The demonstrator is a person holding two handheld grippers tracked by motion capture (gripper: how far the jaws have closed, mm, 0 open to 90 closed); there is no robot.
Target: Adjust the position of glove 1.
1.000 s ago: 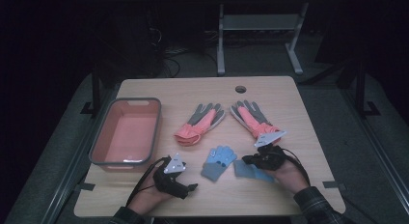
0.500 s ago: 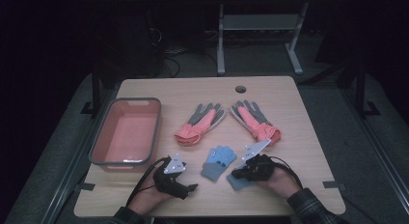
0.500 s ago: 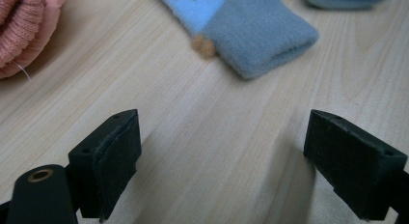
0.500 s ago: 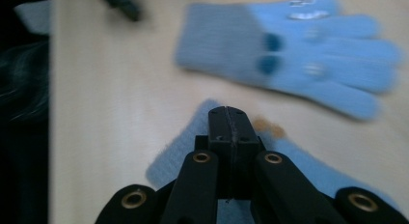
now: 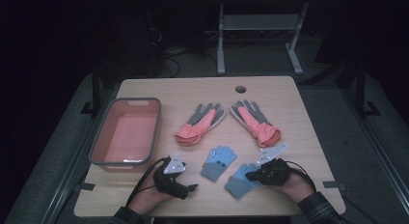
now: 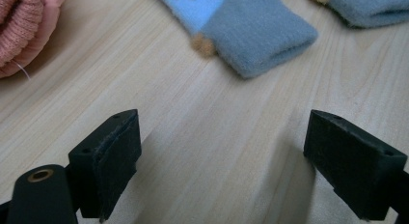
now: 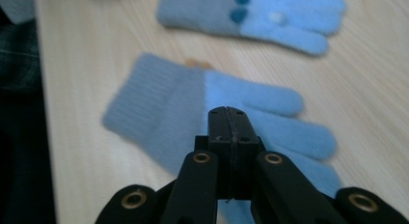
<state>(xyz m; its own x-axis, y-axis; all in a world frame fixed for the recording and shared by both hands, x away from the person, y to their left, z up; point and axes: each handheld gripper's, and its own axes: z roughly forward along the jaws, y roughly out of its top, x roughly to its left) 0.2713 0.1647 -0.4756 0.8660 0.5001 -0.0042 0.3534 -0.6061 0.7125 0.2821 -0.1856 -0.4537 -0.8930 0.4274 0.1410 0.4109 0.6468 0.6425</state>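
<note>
The right hand-held gripper (image 7: 230, 122), jaws pressed together with nothing between them, hovers over a blue glove (image 7: 193, 103) lying near the bench's (image 5: 299, 118) front edge. The left hand-held gripper (image 6: 222, 151) is spread wide above bare wood.

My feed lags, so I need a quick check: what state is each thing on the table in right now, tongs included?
Left tongs: open, nothing between the jaws.
Right tongs: shut, over the near blue glove, nothing gripped.
Near blue glove: flat on the table.
Far blue glove: flat, untouched.
Left pink glove: flat, cuff bunched.
Right pink glove: flat, cuff bunched.
Bin: upright, empty.
</note>
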